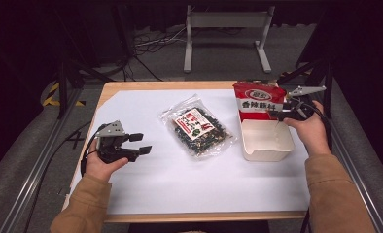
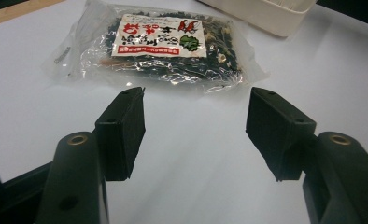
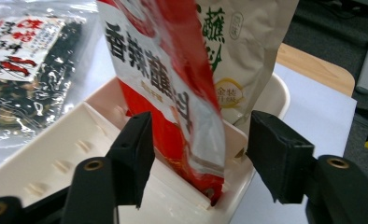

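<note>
Red pouch (image 3: 173,84) bottom hidden in bin (image 3: 46,158); my right gripper (image 3: 198,154) spread, straddling it untouched; left gripper (image 2: 196,135) spread too.

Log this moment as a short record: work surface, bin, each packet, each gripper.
surface: white sheet over a wooden table
bin: cream plastic bin, right side of the sheet
red packet: red-and-white packet standing upright at the bin's far end, in front of a beige packet
clear bag: clear bag of dark dried food lying flat mid-sheet, left of the bin
right gripper: open, jaws either side of the red packet's lower edge, pads not pressing
left gripper: open, nothing between the jaws, pointing toward the clear bag
</note>
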`<action>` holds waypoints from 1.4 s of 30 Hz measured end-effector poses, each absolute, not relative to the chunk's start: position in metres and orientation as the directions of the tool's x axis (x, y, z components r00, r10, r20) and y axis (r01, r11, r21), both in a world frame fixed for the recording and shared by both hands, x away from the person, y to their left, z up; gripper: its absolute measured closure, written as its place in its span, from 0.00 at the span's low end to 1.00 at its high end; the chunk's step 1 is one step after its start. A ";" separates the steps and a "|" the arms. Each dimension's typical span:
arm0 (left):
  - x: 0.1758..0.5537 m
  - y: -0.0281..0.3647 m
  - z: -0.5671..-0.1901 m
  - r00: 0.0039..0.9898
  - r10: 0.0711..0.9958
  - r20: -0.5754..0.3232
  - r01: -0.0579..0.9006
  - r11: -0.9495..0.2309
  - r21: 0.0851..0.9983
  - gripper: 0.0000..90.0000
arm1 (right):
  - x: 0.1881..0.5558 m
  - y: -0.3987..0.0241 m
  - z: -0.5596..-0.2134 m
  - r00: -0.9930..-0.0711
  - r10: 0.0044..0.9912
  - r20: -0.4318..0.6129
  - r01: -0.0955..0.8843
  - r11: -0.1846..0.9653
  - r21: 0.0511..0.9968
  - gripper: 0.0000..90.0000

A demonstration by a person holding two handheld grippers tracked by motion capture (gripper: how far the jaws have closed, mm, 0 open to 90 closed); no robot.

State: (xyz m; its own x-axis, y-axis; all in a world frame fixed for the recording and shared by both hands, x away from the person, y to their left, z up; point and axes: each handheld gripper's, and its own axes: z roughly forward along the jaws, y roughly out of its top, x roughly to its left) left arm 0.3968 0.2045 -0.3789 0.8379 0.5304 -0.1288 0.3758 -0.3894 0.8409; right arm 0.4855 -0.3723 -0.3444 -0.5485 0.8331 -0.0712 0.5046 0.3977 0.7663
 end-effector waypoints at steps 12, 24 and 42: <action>0.399 0.204 -0.379 0.837 0.532 -0.132 0.373 -0.376 0.848 0.41 | 0.460 -0.375 -0.328 -0.541 0.836 -0.090 0.462 0.384 0.800 0.39; 0.401 0.200 -0.374 0.816 0.563 -0.130 0.398 -0.385 0.832 0.39 | 0.424 -0.359 -0.310 -0.597 0.801 -0.045 0.434 0.369 0.821 0.48; 0.408 0.197 -0.372 0.801 0.588 -0.117 0.392 -0.366 0.844 0.37 | 0.391 -0.332 -0.317 -0.672 0.740 -0.013 0.349 0.332 0.877 0.48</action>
